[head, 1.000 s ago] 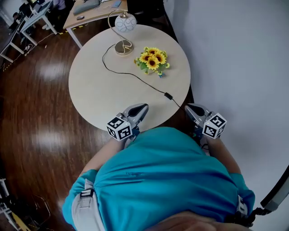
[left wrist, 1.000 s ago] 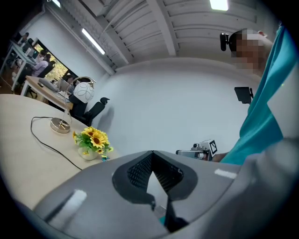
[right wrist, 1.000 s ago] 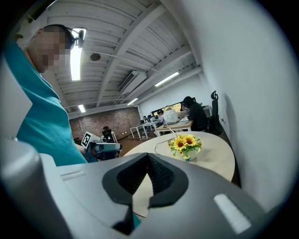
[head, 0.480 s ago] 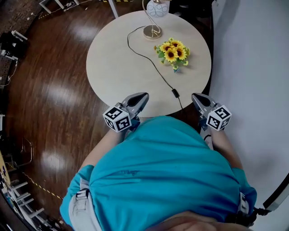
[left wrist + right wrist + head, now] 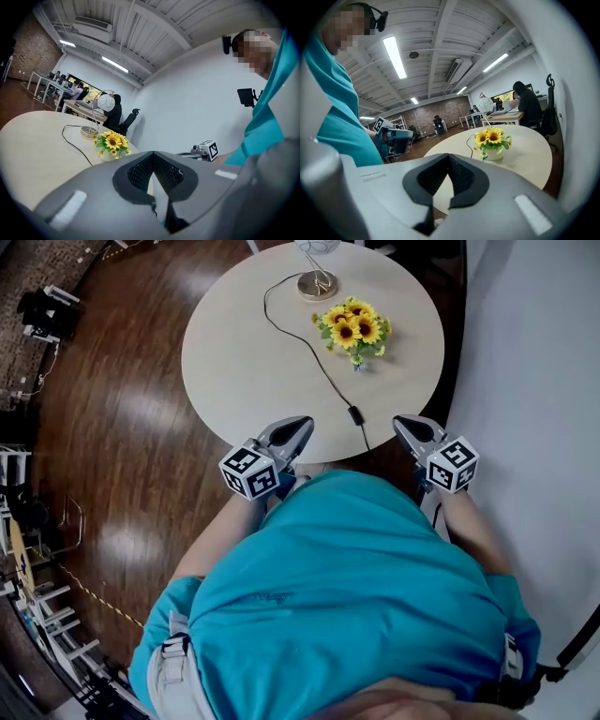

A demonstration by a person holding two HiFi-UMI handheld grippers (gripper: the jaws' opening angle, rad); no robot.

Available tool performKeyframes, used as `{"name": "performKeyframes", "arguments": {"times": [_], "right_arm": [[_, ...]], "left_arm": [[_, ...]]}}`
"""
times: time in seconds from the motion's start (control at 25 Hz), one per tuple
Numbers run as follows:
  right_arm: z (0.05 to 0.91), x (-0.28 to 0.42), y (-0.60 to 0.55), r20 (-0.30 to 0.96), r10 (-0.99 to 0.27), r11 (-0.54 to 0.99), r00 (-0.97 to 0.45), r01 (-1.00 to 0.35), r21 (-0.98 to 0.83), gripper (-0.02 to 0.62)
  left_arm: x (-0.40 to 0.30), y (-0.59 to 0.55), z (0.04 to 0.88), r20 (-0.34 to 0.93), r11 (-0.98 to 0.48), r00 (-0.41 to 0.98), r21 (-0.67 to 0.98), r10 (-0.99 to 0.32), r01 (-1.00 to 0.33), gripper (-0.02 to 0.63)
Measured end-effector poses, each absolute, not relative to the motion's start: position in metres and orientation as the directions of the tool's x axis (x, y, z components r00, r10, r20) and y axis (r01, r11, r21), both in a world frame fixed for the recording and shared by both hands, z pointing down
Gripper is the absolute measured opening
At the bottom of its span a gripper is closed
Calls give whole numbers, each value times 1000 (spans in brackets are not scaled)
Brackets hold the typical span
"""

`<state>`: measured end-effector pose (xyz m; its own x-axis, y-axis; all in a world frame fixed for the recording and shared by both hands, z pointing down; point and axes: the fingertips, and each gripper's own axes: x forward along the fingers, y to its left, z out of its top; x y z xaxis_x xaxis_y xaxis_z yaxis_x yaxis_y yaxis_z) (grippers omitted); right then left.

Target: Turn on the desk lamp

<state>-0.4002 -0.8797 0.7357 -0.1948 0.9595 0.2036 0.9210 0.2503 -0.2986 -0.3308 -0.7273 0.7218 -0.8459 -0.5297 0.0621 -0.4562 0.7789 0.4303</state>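
The desk lamp [image 5: 317,281], with a round gold base and a white globe shade cut off by the top edge, stands at the far side of the round table [image 5: 244,362]. Its black cord [image 5: 298,343] runs to an inline switch [image 5: 356,415] near the table's front edge. My left gripper [image 5: 298,427] hovers at the front edge, left of the switch, jaws shut and empty. My right gripper [image 5: 403,424] is held just off the edge, right of the switch, also shut and empty. In the left gripper view the lamp [image 5: 104,101] stands far off behind the left gripper [image 5: 152,153].
A pot of sunflowers [image 5: 352,322] sits on the table near the lamp and beside the cord. A white wall [image 5: 534,381] runs close on the right. Dark wooden floor [image 5: 112,427] lies to the left. Desks with seated people [image 5: 70,91] fill the room's far end.
The table has slid upward and slightly right in the head view, so the lamp shade is now cut off. Both grippers have risen a little toward the table's front edge, still shut.
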Motion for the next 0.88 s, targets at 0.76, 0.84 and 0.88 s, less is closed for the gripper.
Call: {"name": "performKeyframes", "arguments": {"times": [0.76,0.84,0.88], "right_arm": [[926,-452,-791,455,885,270,-99,905,-328,2],[957,-452,-782,496,866,257,-66,909,-329,2],[966,-450,-778,512,857,256,-56,909,-329,2]], "left_arm": [[-381,-689,851,186,717,-756,517,-627,-467,20],[-381,-685,867,203,723,-756,519,-623,-457,20],[-378,-683,869,208,725,-756,518,-621,-453,20]]}}
